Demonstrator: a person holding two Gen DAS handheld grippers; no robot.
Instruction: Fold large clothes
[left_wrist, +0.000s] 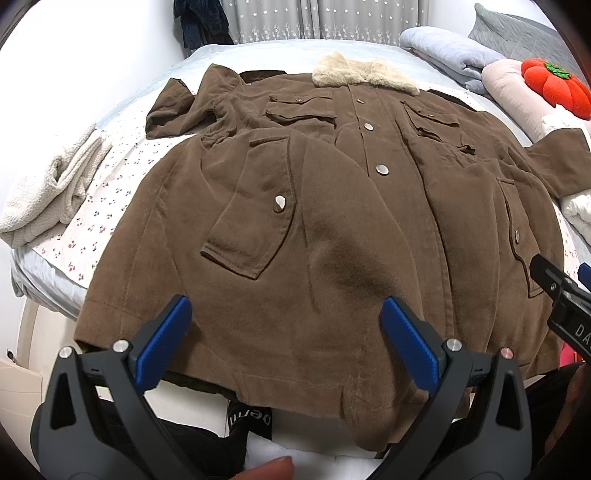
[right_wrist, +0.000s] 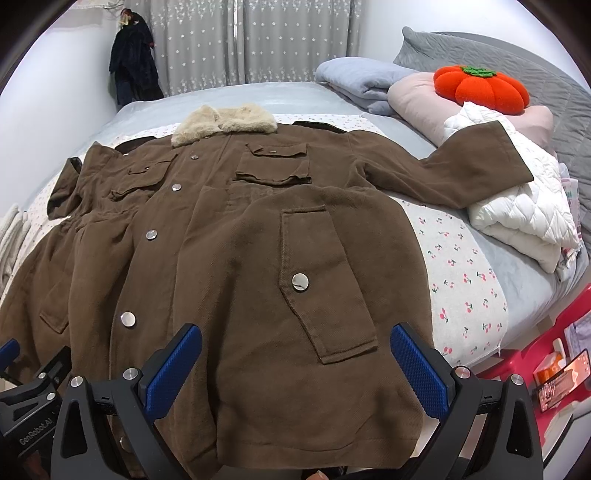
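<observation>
Lying flat, brown corduroy coat (left_wrist: 332, 221), fleecy collar (left_wrist: 364, 75)

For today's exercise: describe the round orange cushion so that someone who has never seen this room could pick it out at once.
Start at the bed where the brown coat is spread, and look to its right side, where bedding is piled. On the pale pink pillow sits the pumpkin cushion. It alone is bright orange-red, ribbed into segments, with a green leafy top; its neighbours are grey, pink or white.

Bed (right_wrist: 258, 96) w/ cherry-print sheet (right_wrist: 461, 266): brown coat (right_wrist: 258, 258) spread flat, folded blankets (right_wrist: 517, 206), pumpkin cushion (right_wrist: 480, 88).
</observation>
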